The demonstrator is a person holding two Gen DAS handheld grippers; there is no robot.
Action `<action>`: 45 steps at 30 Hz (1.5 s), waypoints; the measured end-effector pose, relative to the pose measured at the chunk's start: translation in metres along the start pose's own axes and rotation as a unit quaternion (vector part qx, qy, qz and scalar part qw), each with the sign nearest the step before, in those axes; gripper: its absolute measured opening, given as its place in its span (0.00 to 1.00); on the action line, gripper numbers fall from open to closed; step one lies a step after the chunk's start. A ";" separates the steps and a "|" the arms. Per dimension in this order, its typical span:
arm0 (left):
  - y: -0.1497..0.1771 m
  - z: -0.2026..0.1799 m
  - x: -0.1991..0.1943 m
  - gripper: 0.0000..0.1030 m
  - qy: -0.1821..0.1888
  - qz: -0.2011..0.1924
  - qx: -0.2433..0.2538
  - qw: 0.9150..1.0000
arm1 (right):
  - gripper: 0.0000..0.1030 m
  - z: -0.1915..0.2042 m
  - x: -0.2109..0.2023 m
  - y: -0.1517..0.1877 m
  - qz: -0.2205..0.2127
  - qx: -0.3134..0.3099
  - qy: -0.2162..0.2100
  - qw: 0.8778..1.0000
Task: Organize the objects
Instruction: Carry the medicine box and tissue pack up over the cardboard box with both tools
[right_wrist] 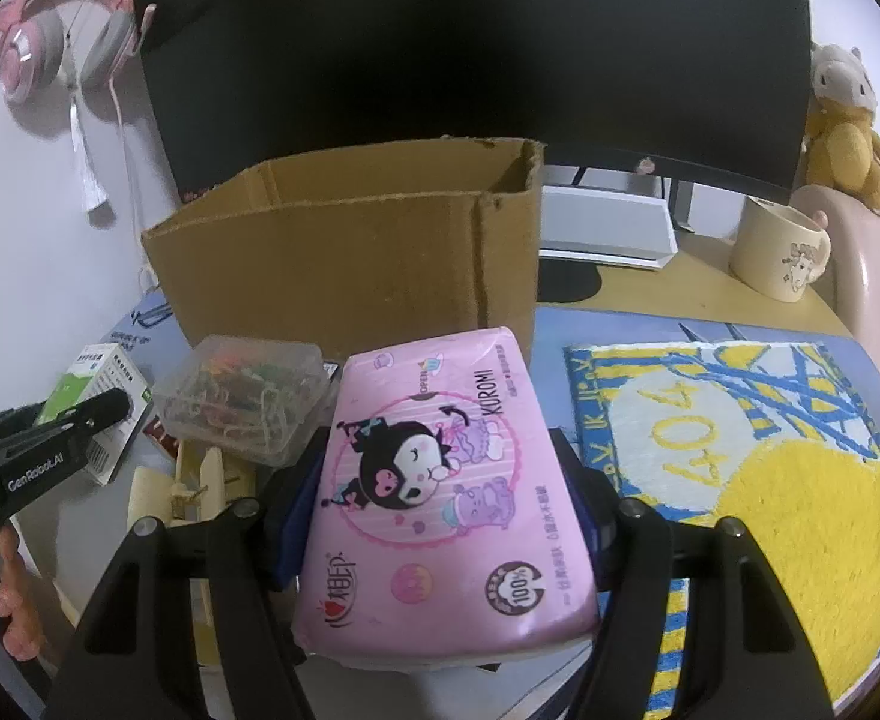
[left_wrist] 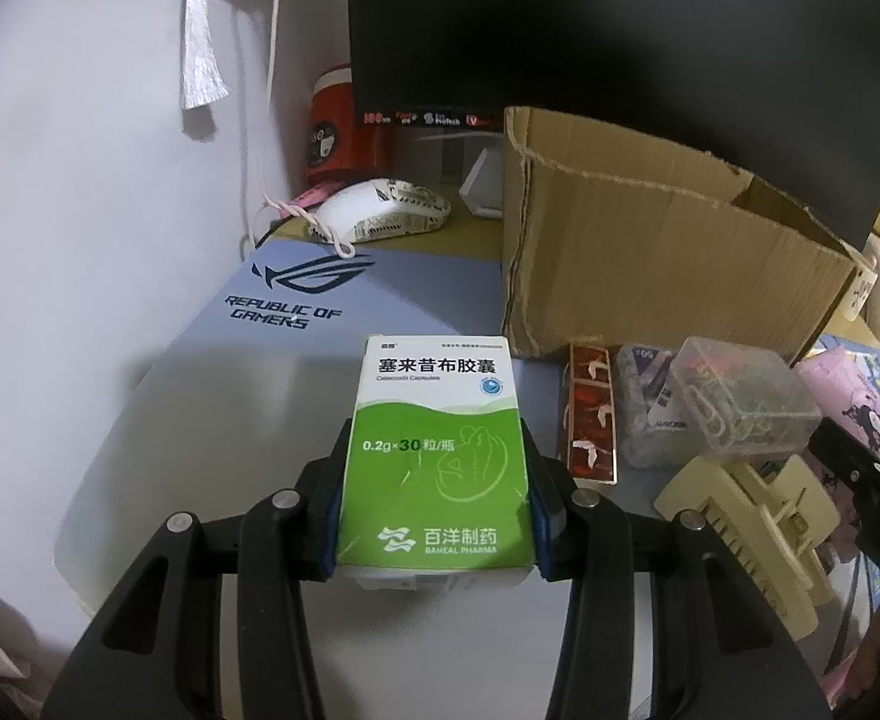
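The left tongs are closed on the lower half of a green and white medicine box, one blue-padded finger pressed flat against each long side; the box lies on the pale mat that covers the counter, its top end pointing toward the cardboard box. The right tongs are clamped on a pink tissue pack printed with a cartoon figure, and the soft pack bulges between the fingers, its far end reaching almost to the front wall of the cardboard box, which stands open-topped in front of a dark monitor. Between the two held things lie a clear case of paper clips, a cream hair claw just beside it, and a small red and gold box right of the medicine box. A yellow and blue rug lies right of the tissue pack, with a cream mug beyond it. A white mouse rests near the wall behind the mat.
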State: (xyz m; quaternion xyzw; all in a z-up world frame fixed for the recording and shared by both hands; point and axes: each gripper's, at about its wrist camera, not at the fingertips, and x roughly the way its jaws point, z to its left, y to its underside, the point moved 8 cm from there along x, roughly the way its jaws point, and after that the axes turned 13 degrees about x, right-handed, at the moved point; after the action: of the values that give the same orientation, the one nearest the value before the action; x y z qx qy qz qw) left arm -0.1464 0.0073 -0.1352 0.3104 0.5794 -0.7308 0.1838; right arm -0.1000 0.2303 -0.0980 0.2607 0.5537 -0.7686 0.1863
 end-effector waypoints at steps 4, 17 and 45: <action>-0.005 0.002 -0.008 0.43 -0.001 -0.009 -0.002 1.000 | 0.70 -0.004 -0.002 -0.003 -0.004 0.006 0.000 1.000; -0.020 0.011 -0.024 0.43 0.010 -0.031 -0.020 0.999 | 0.70 -0.004 -0.028 -0.018 -0.031 0.019 -0.017 0.999; -0.094 -0.018 -0.069 0.43 -0.002 -0.091 0.006 0.996 | 0.69 -0.001 -0.051 -0.077 -0.083 0.051 -0.053 0.994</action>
State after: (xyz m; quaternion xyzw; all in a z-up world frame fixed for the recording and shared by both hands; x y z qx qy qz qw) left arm -0.1502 0.0429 -0.0228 0.2561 0.6007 -0.7484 0.1160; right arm -0.1038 0.2557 -0.0088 0.1819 0.5229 -0.8213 0.1380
